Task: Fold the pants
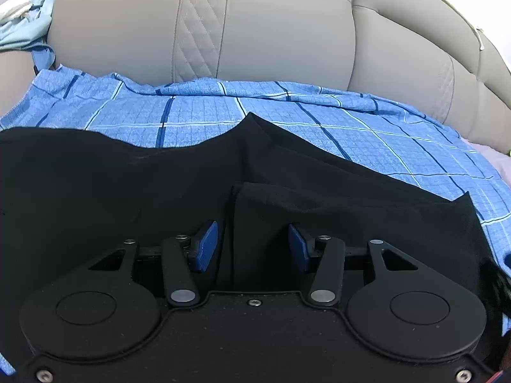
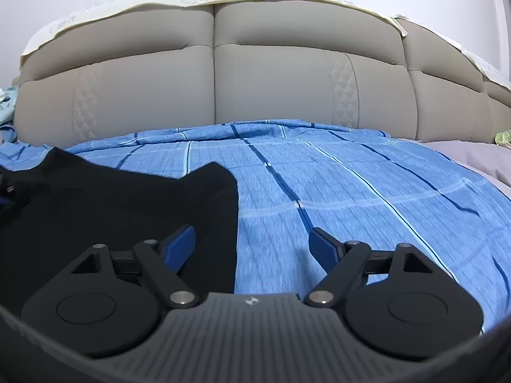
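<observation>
Blue checked bedsheet [image 2: 351, 191] lay bare right of the black fabric pants [image 1: 127, 175], whose edge ran between the released right gripper [image 2: 252, 249]; left gripper [image 1: 254, 245] released above a fold.

Seen from its own wrist camera, the left gripper [image 1: 253, 247] sits low in the centre of the frame, tilted downward, its two blue-padded fingers [image 1: 206, 245] parted with a moderate gap and pressing on nothing. The right gripper [image 2: 252, 249], low centre in its own view and angled more gently downward, holds its blue fingers [image 2: 324, 249] spread much wider, nothing clamped between them.
</observation>
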`<state>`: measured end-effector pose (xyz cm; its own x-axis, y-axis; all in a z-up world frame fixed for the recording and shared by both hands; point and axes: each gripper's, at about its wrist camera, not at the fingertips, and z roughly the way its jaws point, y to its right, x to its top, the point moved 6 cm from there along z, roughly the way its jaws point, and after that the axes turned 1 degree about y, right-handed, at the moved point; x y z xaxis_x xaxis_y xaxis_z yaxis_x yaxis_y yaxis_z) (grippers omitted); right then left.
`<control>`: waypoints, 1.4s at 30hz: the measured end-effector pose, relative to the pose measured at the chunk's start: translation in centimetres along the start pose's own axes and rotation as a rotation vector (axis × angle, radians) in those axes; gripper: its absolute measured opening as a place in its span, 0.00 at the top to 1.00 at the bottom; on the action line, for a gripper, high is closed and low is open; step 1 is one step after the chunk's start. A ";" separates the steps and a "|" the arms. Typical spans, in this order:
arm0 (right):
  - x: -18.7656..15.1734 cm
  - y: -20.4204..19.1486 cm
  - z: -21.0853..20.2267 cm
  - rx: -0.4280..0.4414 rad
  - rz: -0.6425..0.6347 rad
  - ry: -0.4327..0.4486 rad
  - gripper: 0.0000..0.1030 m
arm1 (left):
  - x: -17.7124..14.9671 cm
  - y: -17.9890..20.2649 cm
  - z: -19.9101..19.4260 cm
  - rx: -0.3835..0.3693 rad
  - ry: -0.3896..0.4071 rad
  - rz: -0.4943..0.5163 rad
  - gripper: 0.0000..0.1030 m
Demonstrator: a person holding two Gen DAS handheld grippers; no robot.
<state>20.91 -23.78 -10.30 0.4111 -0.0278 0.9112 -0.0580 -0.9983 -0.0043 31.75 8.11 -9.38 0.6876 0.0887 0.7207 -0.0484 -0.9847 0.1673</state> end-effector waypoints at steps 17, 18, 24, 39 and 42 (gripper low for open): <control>-0.2 -5.3 -3.9 0.065 -0.194 0.071 0.11 | 0.0 -0.2 -0.3 -0.043 -0.003 -0.015 0.36; 0.2 -4.9 -3.6 0.058 -0.168 0.071 0.11 | 0.0 0.0 -0.1 -0.052 -0.003 -0.009 0.24; 0.7 -4.0 -2.5 0.007 -0.144 0.075 0.11 | -1.3 3.6 -0.1 0.016 0.060 0.168 0.47; 3.1 -3.2 1.9 0.039 -0.118 0.009 0.09 | 0.4 1.6 0.9 0.007 0.062 -0.018 0.72; 3.6 -2.6 3.9 0.107 -0.040 -0.055 0.09 | 0.7 1.7 1.1 0.000 0.070 -0.029 0.77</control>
<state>26.02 -21.53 -8.64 0.4609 0.0125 0.8874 0.0560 -0.9983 -0.0150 32.96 6.31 -9.35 0.6362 0.1275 0.7609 -0.0294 -0.9815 0.1891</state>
